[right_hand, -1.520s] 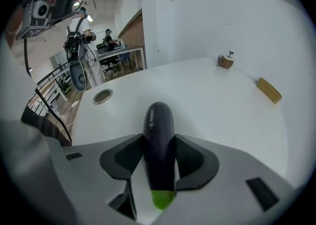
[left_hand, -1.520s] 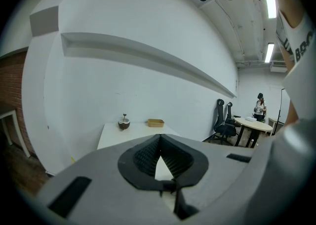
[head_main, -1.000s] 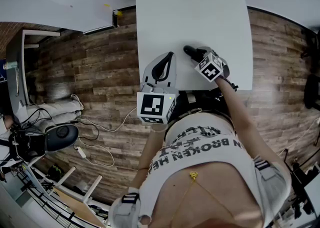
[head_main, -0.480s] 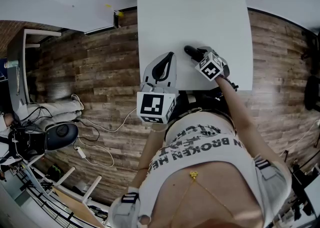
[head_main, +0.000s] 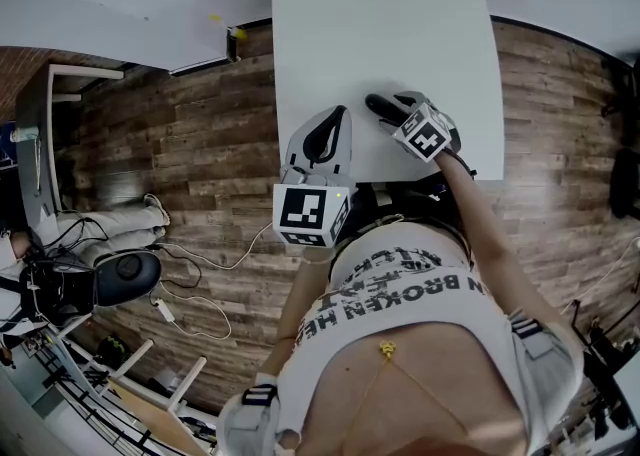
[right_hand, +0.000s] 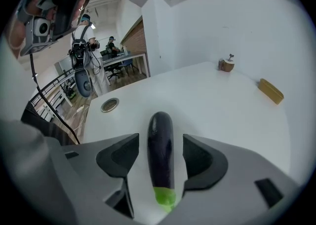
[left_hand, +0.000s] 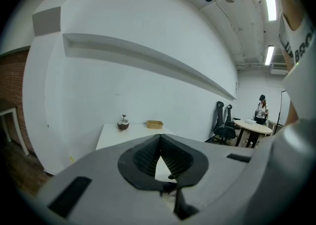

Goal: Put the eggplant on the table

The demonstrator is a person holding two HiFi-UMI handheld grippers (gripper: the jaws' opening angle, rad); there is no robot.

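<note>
A dark purple eggplant with a green stem end lies on the white table, pointing away from me. My right gripper straddles it. Its jaws are opening, with a gap on each side of the eggplant, and the pads do not press on it. In the head view the eggplant sticks out past the right gripper near the table's front edge. My left gripper hovers to its left over the table's front corner, its fingertips touching, with nothing held.
At the table's far end stand a small brown round object and a tan box. A round cable grommet sits in the tabletop on the left. Cables lie on the wooden floor to the left.
The right gripper's fingers look slightly wider round the eggplant than before. Both hands and the eggplant stay where they were.
</note>
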